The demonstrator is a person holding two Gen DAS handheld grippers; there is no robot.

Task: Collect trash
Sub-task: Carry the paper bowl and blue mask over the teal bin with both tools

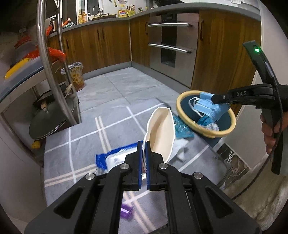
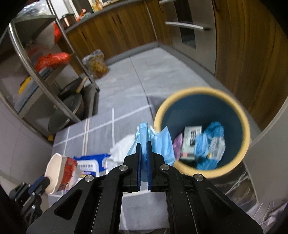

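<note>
This was a home kitchen. Wooden cabinets (image 1: 100, 41) with dark handles ran under a grey countertop (image 1: 108, 19) that curved around the room, and a built-in stainless oven (image 1: 172, 45) with long bar handles sat among them. On the counter stood a faucet (image 1: 96, 9), bottles and food packets. A metal rack (image 2: 45, 75) held pots, lids and red plastic bags. The floor (image 1: 126, 86) was grey tile, and a small bin (image 2: 203, 133) with a yellow rim held household rubbish beside a grey checked cloth (image 1: 81, 144).
</note>
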